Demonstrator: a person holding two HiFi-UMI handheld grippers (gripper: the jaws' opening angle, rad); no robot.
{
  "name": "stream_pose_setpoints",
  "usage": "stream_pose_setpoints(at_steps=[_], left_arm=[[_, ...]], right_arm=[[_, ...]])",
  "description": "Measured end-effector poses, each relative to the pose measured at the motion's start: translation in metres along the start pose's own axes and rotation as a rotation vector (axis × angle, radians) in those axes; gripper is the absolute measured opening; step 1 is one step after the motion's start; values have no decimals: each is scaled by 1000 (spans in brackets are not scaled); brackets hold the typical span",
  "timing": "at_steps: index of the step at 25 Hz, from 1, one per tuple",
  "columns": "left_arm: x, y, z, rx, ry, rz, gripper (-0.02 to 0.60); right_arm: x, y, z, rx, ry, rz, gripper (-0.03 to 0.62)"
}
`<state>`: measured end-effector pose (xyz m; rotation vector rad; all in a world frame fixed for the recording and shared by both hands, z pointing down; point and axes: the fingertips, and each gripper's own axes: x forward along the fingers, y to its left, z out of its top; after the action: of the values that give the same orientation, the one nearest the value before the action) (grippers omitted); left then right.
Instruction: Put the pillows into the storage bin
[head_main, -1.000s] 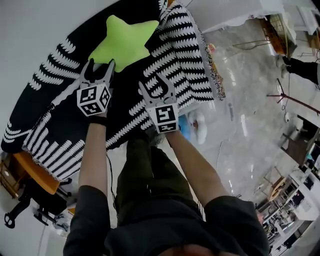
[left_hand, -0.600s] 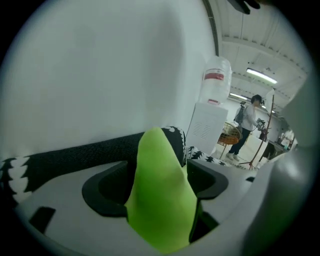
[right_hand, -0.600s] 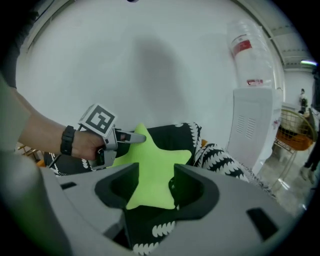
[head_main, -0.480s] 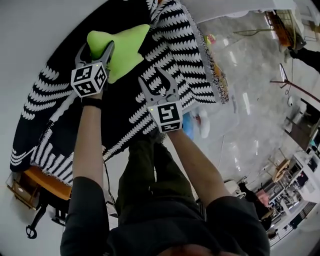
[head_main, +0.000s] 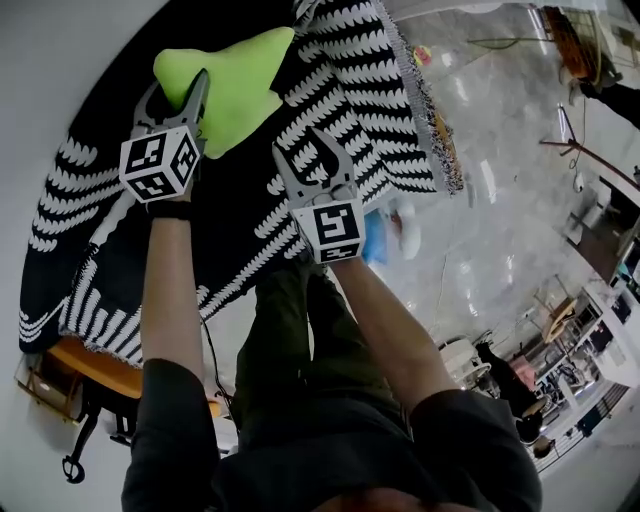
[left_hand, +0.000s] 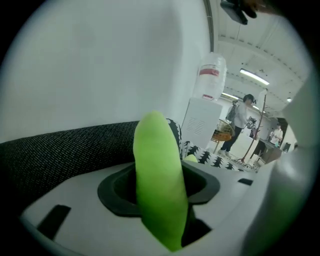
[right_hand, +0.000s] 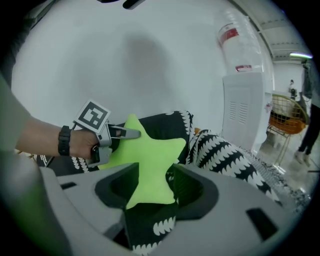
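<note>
**A:** What has the left claw (head_main: 177, 86) got?

**B:** One arm of the star pillow (head_main: 243, 78). Its jaws have just been closing, and they now pinch that arm. It stands up between them as a narrow, squeezed green ridge.

**A:** And the right claw (head_main: 298, 146)?

**B:** Nothing in it. Its jaws stand apart over the blanket (head_main: 365, 110), near the pillow's lower point but not touching it. From the right gripper view the star sits straight ahead, past the gap.

**A:** What does the pillow look like?

**B:** It's a five-pointed star in plain, bright lime green. It is soft and plump with rounded tips and has no print on it.

**A:** Where is it lying?

**B:** On the black blanket with rows of white leaf-like marks, close to the white wall (right_hand: 150, 60). The pinched arm is the one on the person's left side.
</note>
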<state>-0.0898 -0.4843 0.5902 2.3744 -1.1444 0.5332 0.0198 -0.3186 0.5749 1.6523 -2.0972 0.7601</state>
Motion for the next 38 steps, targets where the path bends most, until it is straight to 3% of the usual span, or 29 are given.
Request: stream_pose_setpoints(at_steps=[6,15,21,28,31,34,38], left_arm=[[-31,-30,18,55,-53,-49,206],[-86,-161,23,159,-93,-158,204],[-143,-294,-3,203,-93,-255,206],[-169,-492,-74,260,-26,-437,207],[-167,-581,-106,298,7,-539,209],[-161,-672,-128,361,36,-690,210],[-157,-759,-157,414,49,-811,212]], right_arm=[[-26,-5,20,4,-65,-50,206],[-151,-48,14,52,-199,-169,206],[-293,-77,-38,84,-243,-276,206],[-473,-152,-146,182,-236,-495,206],[-545,-187,-194,229,-226,-602,206],[-608,-210,-238,310,-230,-737,206],[-658,-233,-290,400,-239,-835,206]])
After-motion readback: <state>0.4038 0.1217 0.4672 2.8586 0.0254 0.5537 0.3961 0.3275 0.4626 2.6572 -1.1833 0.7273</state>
